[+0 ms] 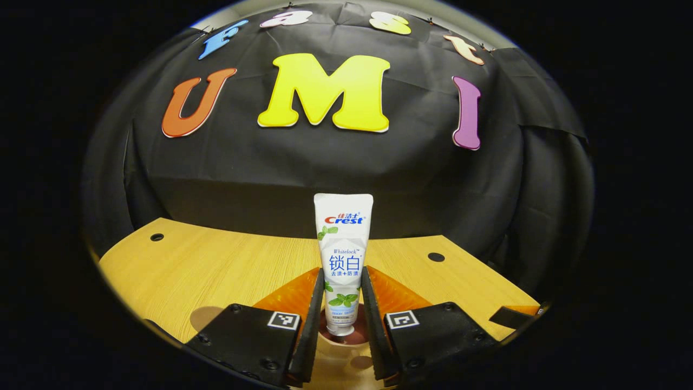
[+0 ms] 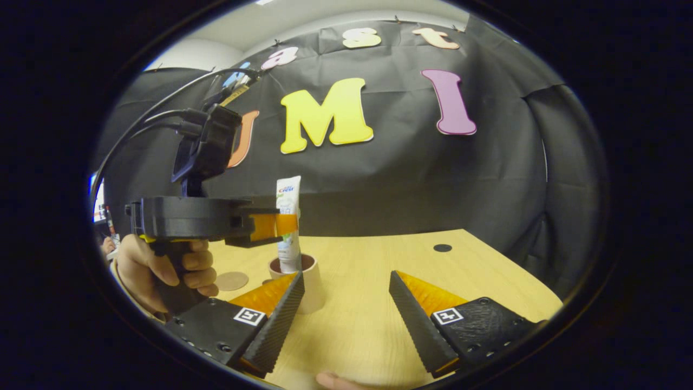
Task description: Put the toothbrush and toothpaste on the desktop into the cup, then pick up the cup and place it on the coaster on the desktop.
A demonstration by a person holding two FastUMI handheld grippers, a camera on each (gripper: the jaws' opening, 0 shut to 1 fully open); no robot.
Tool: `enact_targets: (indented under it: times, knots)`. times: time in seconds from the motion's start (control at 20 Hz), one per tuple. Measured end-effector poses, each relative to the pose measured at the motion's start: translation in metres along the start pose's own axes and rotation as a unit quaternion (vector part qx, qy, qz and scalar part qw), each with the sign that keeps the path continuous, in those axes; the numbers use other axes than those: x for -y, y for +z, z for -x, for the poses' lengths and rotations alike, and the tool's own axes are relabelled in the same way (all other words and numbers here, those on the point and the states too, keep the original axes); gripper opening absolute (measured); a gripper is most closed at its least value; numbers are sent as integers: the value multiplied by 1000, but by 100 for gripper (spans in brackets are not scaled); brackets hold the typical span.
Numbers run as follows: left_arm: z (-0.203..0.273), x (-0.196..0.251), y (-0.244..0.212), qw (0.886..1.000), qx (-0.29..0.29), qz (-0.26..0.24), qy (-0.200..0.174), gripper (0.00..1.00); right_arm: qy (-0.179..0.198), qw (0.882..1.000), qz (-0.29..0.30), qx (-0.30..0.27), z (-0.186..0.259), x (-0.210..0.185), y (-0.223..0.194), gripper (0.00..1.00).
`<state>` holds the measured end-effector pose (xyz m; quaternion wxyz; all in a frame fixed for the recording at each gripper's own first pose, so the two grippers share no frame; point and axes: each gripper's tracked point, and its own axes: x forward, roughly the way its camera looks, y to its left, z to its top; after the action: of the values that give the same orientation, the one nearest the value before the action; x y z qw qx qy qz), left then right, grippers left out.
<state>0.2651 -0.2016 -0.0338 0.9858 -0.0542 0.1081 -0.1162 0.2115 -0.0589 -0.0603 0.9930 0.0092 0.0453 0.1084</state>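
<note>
Left gripper (image 1: 342, 303): you are pinching the toothpaste (image 1: 342, 254) between both fingers, low on the tube, cap end down.
Toothpaste: it is standing upright, long axis vertical, its cap hanging just inside the mouth of the cup (image 2: 303, 281), seen directly below it in the right gripper view.
Key relation: tube and cup are lining up along one vertical line, so the coming move looks like a straight lowering and release; any tilt risks catching the rim.
Right gripper (image 2: 346, 303): you are holding it spread wide and empty, near the cup on the desktop (image 2: 379, 260).
Coaster (image 2: 231, 280): lying flat on the far side of the cup from this gripper.
Toothbrush: location not determinable.
</note>
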Motion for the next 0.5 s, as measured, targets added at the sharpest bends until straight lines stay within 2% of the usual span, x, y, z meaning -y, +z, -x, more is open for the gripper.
enact_targets:
  times: [0.25, 0.35, 0.4, 0.5]
  knots:
    - [20, -4, 29, 998, 54, -27, 10, 46, -4, 1000, 9, 1, 1, -5, 0, 94]
    - [31, -4, 36, 998, 63, -28, 8, 48, -11, 1000, -1, 2, 3, -3, 6, 96]
    - [38, -5, 39, 997, 67, -31, 7, 50, -13, 1000, -3, 6, 6, -2, 11, 94]
    - [52, -12, 44, 997, 73, -36, 13, 54, -18, 1000, -3, 9, 11, -3, 18, 96]
